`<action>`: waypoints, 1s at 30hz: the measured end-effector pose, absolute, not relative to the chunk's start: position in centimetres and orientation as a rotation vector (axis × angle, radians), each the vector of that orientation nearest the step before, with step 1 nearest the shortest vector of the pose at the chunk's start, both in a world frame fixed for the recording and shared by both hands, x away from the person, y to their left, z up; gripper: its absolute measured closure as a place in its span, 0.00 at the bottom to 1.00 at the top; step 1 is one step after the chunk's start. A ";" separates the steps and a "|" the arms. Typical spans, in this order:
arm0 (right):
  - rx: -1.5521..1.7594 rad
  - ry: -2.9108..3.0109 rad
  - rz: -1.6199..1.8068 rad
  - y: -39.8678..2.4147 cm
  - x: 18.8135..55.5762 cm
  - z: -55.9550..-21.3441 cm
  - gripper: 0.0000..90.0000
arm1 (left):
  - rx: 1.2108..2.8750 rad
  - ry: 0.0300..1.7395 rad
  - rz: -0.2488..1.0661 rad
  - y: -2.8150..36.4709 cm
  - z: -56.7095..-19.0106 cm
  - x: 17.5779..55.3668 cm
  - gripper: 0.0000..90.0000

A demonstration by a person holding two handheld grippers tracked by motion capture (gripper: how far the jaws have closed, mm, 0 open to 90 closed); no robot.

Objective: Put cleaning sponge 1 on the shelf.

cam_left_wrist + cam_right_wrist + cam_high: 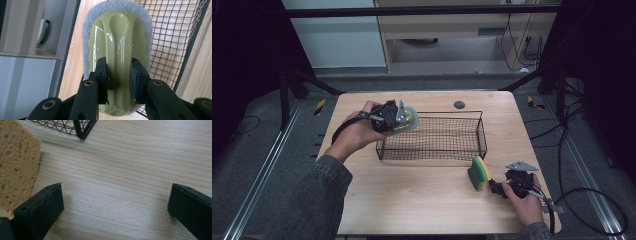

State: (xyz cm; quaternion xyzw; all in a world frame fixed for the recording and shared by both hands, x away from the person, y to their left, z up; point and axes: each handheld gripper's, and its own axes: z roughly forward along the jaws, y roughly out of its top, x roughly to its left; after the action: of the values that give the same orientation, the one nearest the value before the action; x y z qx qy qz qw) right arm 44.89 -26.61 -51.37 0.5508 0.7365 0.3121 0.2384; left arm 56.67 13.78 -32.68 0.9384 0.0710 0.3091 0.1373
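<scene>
The left tool (404,117) is clamped on the raised spine of a green scrubber (117,45), a glossy plastic grip with a grey scouring pad round its rim. In the left gripper view the two pads (101,72) squeeze the ridge from either side, low on the handle, so most of the scrubber sticks out ahead of the jaws. From above, the scrubber hangs at the near left corner of the wire basket (482,135), just over its rim, with the basket floor ahead of the tool and below it.

The step in hand looks like putting the scrubber into the basket. To do it well, carry the tool further over the mesh so the whole pad clears the rim, then lower it until the pad is close to the basket floor before the jaws open; dropped from this height, the smooth plastic could bounce or catch on the wire. The ridge is slick, so the squeeze should hold until then.

The right tool (499,187) rests low on the desk (422,200) with its jaws spread wide and nothing between them. A yellow and green sponge (479,173) stands on edge just ahead of it, beside its left jaw, close to the basket's corner. That looks like the next pick, and the tool would need to shift sideways to get the sponge between its jaws.
</scene>
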 end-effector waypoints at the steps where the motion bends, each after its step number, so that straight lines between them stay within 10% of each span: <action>1: 1.508 2.017 0.855 -26.6 44.9 -51.4 0.01 | 2.717 0.207 0.890 13.8 -32.8 56.7 0.79; 30: 1.505 2.022 0.857 -26.6 44.9 -51.4 0.01 | 2.801 0.196 0.797 13.5 -36.4 58.1 0.79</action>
State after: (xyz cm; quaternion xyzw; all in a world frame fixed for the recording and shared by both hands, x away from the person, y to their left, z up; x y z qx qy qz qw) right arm 44.92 -26.63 -51.36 0.5492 0.7377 0.3126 0.2376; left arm 58.12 13.47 -36.38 0.9537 0.0666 0.2715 0.1110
